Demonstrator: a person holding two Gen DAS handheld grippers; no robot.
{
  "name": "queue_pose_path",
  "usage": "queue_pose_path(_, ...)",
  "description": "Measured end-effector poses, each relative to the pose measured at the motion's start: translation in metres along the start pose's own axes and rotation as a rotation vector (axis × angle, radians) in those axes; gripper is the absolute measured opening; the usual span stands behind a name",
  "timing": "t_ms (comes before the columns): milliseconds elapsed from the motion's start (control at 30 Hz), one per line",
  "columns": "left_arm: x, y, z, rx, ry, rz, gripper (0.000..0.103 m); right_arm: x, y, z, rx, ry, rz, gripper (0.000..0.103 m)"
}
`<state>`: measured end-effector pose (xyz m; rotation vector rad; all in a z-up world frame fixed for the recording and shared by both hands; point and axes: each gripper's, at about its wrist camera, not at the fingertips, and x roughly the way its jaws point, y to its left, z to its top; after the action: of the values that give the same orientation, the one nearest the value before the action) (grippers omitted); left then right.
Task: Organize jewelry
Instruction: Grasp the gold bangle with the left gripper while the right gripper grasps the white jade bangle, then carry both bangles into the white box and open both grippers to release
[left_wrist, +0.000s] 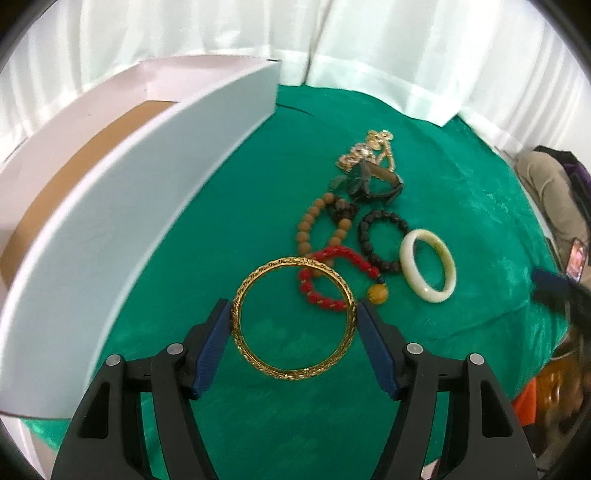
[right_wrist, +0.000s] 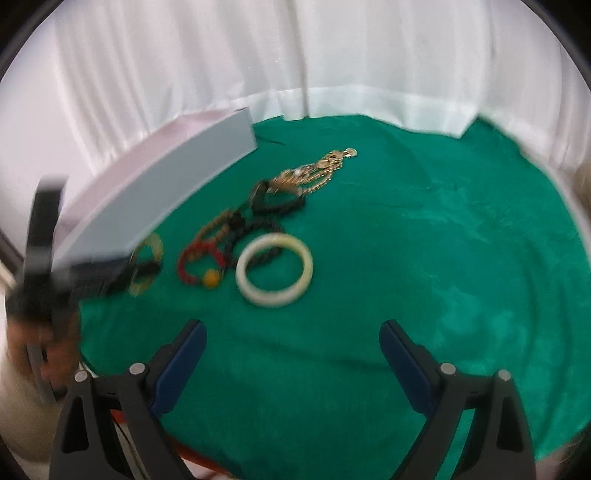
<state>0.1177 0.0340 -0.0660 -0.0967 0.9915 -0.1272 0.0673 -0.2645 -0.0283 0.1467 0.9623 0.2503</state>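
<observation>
My left gripper is shut on a gold bangle, its blue pads touching the ring's two sides, held above the green cloth. Behind it lie a red bead bracelet, a tan bead bracelet, a black bead bracelet, a white jade bangle, a dark watch and a gold chain necklace. My right gripper is open and empty above bare cloth, in front of the white jade bangle. The left gripper with the gold bangle shows blurred at the left.
A white open box with a brown floor stands at the left, right next to the left gripper; it also shows in the right wrist view. White curtains hang behind the green-covered table. A person sits at the far right.
</observation>
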Motion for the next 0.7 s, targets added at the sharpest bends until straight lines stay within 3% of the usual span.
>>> queue_pose_path(100, -0.01, 0.008, -0.002, -0.012, -0.009, 0.02, 0.07, 0.026, -0.014, 0.028, 0.069, 0.084, 0.039, 0.096)
queue_pose_path(233, -0.017, 0.016, -0.005, -0.02, -0.018, 0.043, 0.07, 0.062, 0.018, 0.044, -0.02, 0.165, 0.076, 0.096)
queue_pose_path(300, -0.019, 0.019, -0.007, -0.024, -0.017, 0.047, 0.07, 0.076, 0.035, 0.046, -0.058, 0.19, 0.1, 0.089)
queue_pose_path(367, -0.021, 0.021, -0.01, -0.025, -0.016, 0.054, 0.07, 0.096, 0.053, 0.047, -0.104, 0.221, 0.097, 0.066)
queue_pose_path(500, -0.023, 0.025, -0.015, -0.032, -0.008, 0.071, 0.07, 0.129, 0.068, 0.042, -0.138, 0.307, 0.032, 0.034)
queue_pose_path(567, -0.023, 0.028, -0.017, -0.033, -0.004, 0.075, 0.07, 0.135, 0.072, 0.037, -0.148, 0.329, 0.022, 0.012)
queue_pose_path(700, -0.028, 0.032, -0.016, -0.039, 0.001, 0.072, 0.07, 0.119, 0.067, 0.041, -0.109, 0.288, 0.059, 0.011)
